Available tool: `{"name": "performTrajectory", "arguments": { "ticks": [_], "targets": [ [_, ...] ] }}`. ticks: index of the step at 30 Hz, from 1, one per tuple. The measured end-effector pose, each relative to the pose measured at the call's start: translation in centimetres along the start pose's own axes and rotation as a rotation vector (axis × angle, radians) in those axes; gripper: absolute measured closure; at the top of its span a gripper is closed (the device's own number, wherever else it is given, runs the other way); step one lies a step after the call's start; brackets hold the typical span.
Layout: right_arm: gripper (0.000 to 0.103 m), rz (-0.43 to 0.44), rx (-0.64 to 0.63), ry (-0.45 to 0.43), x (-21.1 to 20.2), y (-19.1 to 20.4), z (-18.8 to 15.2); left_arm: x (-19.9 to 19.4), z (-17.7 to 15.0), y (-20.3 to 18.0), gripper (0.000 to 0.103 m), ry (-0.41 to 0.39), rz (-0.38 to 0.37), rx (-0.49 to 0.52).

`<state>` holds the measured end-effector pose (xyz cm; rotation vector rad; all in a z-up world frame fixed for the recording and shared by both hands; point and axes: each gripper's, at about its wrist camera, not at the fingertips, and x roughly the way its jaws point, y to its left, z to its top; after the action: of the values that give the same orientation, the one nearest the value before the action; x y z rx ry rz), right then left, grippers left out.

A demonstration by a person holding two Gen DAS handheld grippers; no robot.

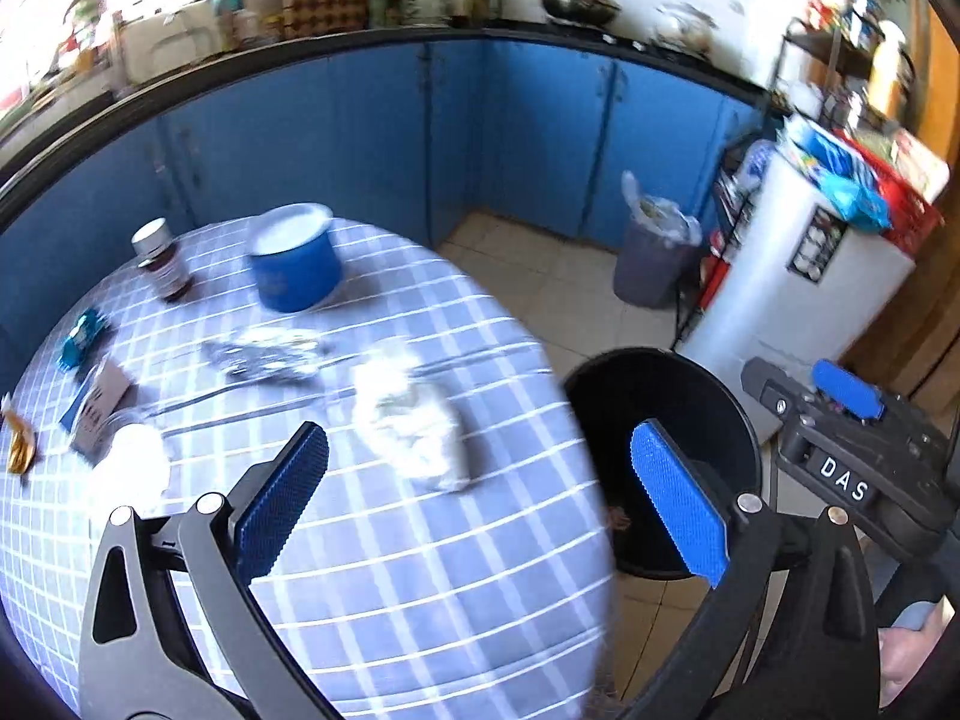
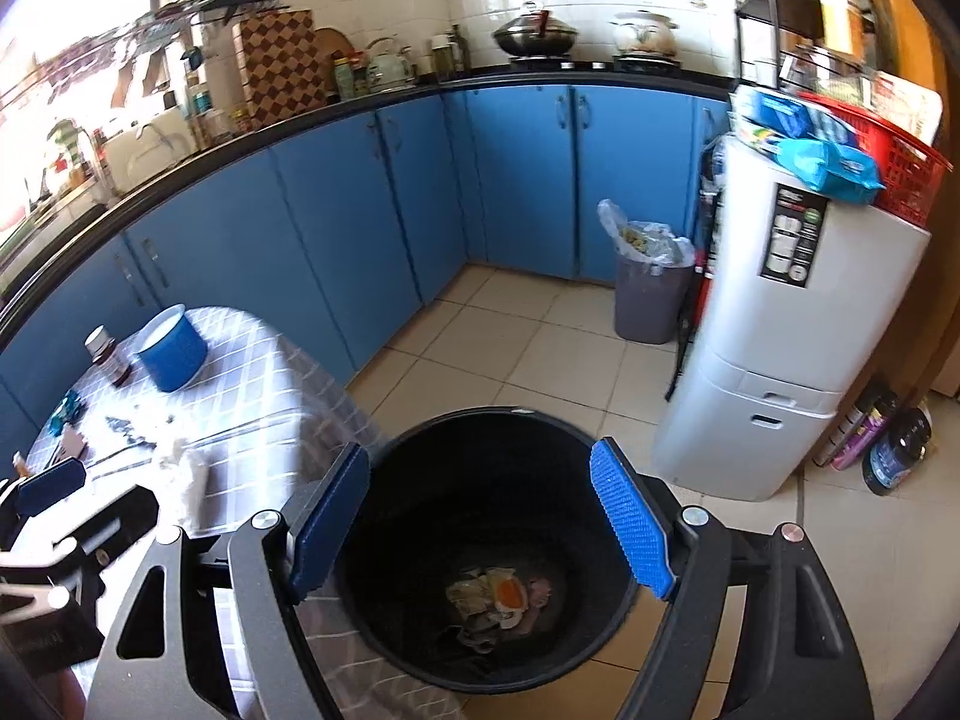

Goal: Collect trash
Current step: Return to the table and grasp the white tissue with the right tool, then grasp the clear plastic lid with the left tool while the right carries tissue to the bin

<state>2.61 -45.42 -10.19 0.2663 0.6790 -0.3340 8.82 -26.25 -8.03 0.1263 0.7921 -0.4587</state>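
My left gripper (image 1: 480, 429) is open wide over the checked tablecloth (image 1: 390, 570), with nothing between its blue pads. Just beyond it lies a crumpled white tissue (image 1: 414, 420), and farther back a crushed piece of foil (image 1: 264, 354). A blue wrapper (image 1: 81, 339), a small card packet (image 1: 99, 408) and an orange wrapper (image 1: 18, 444) lie at the table's left. My right gripper (image 2: 480, 447) hangs open and empty over the black bin (image 2: 456, 480), which stands on the floor beside the table. Crumpled trash (image 2: 498, 597) lies at its bottom.
A blue tub (image 1: 294, 258) and a dark jar (image 1: 162, 261) stand at the table's far side. On the tiled floor are a grey lined bin (image 2: 654, 294), a white cabinet (image 2: 780, 330) and bottles (image 2: 888, 444). Blue cupboards (image 2: 336, 210) run behind.
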Motion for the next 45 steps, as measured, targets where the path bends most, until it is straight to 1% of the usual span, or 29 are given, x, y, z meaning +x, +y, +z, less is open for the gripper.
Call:
{"name": "performTrajectory", "arguments": {
  "ticks": [3,5,6,7,9,12,16,20,24,29,32,35,38,40,42,44,45],
  "targets": [
    [0.029,0.036,-0.021,-0.019,-0.1,2.3,-0.2,-0.8,-0.5,3.0,0.003,-0.028,0.050,-0.054],
    [0.029,0.085,-0.036,-0.025,-0.1,4.3,-0.3,-1.2,-0.8,4.7,0.003,-0.044,0.079,-0.083],
    [0.029,0.100,-0.043,-0.030,-0.1,5.2,-0.3,-1.5,-1.2,5.9,0.003,-0.053,0.107,-0.101],
    [0.029,0.111,-0.051,-0.035,-0.1,5.7,-0.4,-1.7,-1.4,6.8,0.003,-0.057,0.126,-0.111],
    [0.029,0.164,-0.091,-0.054,-0.1,7.9,-0.6,-1.9,-2.0,8.4,0.003,-0.056,0.165,-0.127],
    [0.029,0.170,-0.162,-0.049,0.1,11.0,-0.9,-2.2,-3.0,11.0,0.003,-0.032,0.212,-0.128],
    [0.029,0.174,-0.212,0.002,1.2,14.0,-1.3,-2.5,-3.9,13.7,0.003,-0.025,0.256,-0.135],
    [0.029,0.171,-0.236,0.057,2.7,16.0,-1.7,-2.3,-4.4,16.4,0.003,-0.007,0.274,-0.176],
    [0.029,0.159,-0.260,0.108,4.2,17.4,-2.1,-0.8,-4.4,18.5,0.003,0.046,0.263,-0.223],
    [0.029,0.154,-0.266,0.152,5.9,18.2,-2.1,1.3,-4.4,19.2,0.003,0.105,0.244,-0.239],
    [0.029,0.146,-0.268,0.171,6.9,18.4,-2.0,2.4,-4.1,19.5,0.003,0.128,0.259,-0.242],
    [0.029,0.142,-0.263,0.187,7.7,18.5,-1.9,3.5,-4.1,20.4,0.003,0.157,0.263,-0.272],
    [0.029,0.144,-0.254,0.217,8.6,18.5,-1.9,4.0,-3.8,20.9,0.003,0.162,0.270,-0.277],
    [0.029,0.134,-0.267,0.216,8.7,18.8,-1.9,4.3,-3.7,21.1,0.003,0.166,0.276,-0.275],
    [0.040,0.133,-0.280,0.214,8.6,19.1,-2.0,4.2,-3.8,21.0,0.004,0.165,0.279,-0.273],
    [0.057,0.142,-0.295,0.206,8.3,19.3,-2.0,4.4,-3.8,20.9,0.004,0.164,0.281,-0.267],
    [0.061,0.134,-0.306,0.201,8.2,19.4,-2.0,4.3,-3.8,20.9,0.008,0.160,0.283,-0.267]
  ]
}}
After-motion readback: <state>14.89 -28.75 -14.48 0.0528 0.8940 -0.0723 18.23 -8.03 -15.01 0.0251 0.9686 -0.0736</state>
